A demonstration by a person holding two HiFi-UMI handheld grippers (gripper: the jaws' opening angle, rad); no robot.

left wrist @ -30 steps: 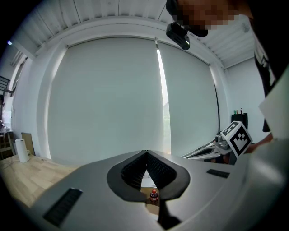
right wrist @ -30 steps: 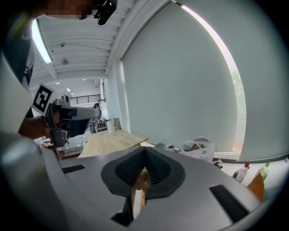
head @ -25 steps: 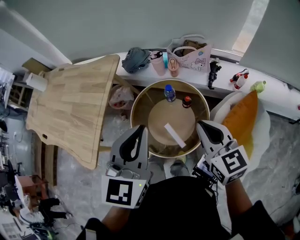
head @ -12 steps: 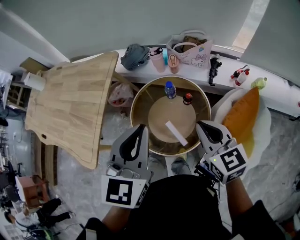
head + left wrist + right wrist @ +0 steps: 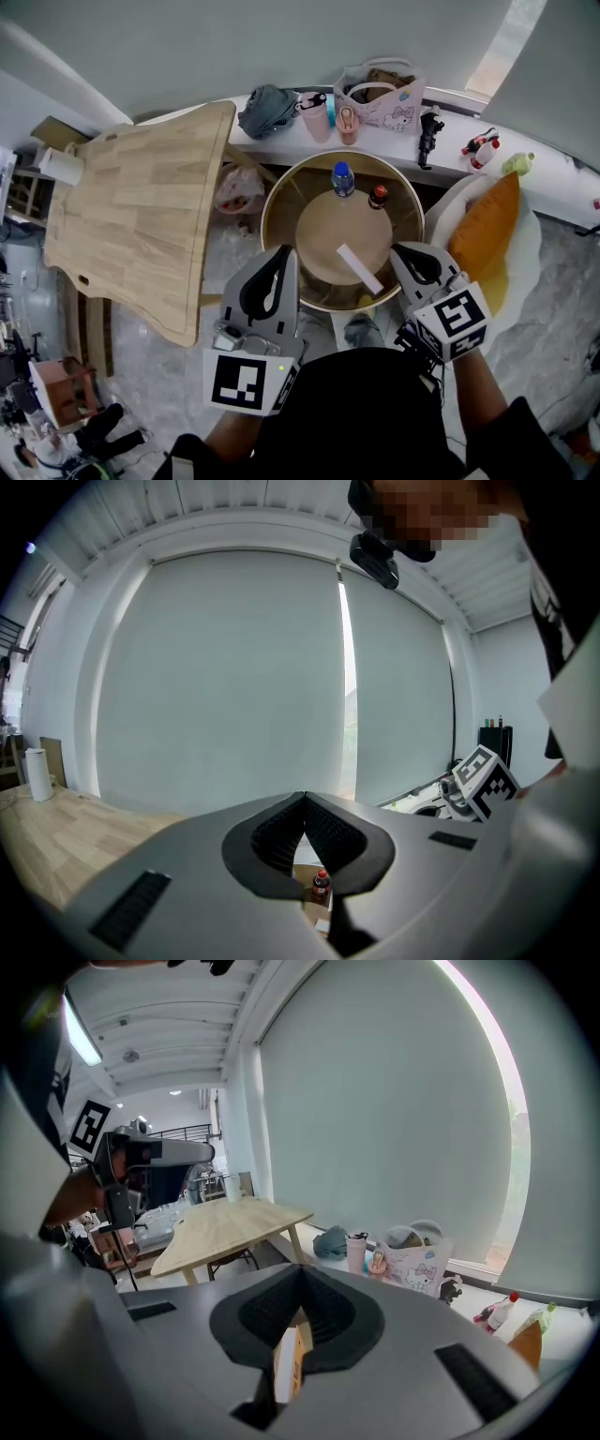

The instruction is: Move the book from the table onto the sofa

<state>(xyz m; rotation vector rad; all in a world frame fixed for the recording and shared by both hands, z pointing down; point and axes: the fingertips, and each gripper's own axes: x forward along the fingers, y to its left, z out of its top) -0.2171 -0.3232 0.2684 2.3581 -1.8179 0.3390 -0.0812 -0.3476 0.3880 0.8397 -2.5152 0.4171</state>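
Note:
The book [image 5: 360, 268], thin and white, lies flat on the round wooden table [image 5: 281, 220] near its front rim. In the right gripper view the book [image 5: 289, 1365] shows edge-on, white and orange, through the gap below the closed jaw tips. My right gripper [image 5: 405, 251] [image 5: 301, 1269] is shut and empty, just right of the book and apart from it. My left gripper [image 5: 279, 255] [image 5: 305, 797] is shut too, at the table's front left rim. The white round sofa [image 5: 527, 272] with an orange cushion [image 5: 483, 230] stands to the right.
A blue-capped bottle [image 5: 343, 178] and a red-capped bottle [image 5: 378, 196] [image 5: 321, 885] stand at the round table's far side. A big wooden table [image 5: 141, 206] fills the left. The window ledge carries a grey cloth [image 5: 264, 110], cups, a printed bag [image 5: 380, 103] and spray bottles [image 5: 480, 155].
Both grippers have eased a little toward the round table, the right one dipping lower. The book lies where it was on the table. Both stay shut.

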